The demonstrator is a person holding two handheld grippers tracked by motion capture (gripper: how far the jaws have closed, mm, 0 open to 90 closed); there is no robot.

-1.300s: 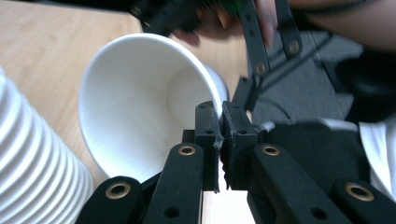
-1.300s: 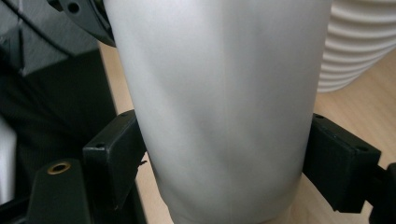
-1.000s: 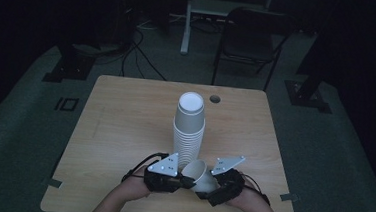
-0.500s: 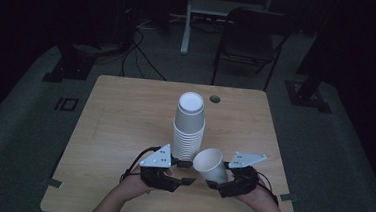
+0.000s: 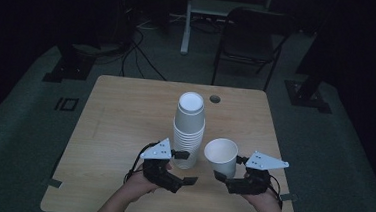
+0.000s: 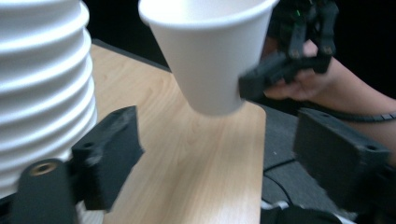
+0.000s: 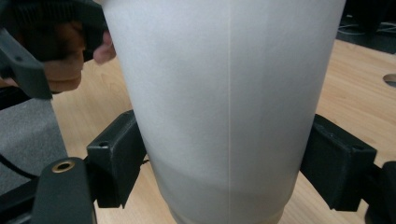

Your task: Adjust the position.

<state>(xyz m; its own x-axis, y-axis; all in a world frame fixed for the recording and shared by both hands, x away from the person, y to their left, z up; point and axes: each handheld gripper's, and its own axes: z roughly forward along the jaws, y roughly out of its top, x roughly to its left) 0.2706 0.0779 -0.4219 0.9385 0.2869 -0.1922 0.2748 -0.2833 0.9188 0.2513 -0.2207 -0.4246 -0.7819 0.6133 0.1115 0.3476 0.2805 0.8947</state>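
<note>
Two tools over the near half of a wooden desk (image 5: 120, 111), one in each hand. Right tool (image 5: 228, 168) clamped on a single white paper cup (image 5: 221, 157), jaws pressing either side of its lower wall (seam running straight down the cup's front in the right gripper view); cup upright, mouth up, just right of a tall stack of white cups (image 5: 188, 131) and apart from it. From the left gripper view, cup bottom seemingly lifted clear of the desk, though hard to confirm from above. Left tool (image 5: 184, 167) with jaws spread wide, one jaw beside the ribbed rims at the stack's base, the other out in free air, gripping nothing. Small round hole (image 5: 214, 98) in the desk's far edge behind the stack. Beyond, on a dark floor, a black chair (image 5: 250, 42) and loose cables (image 5: 140, 42).
</note>
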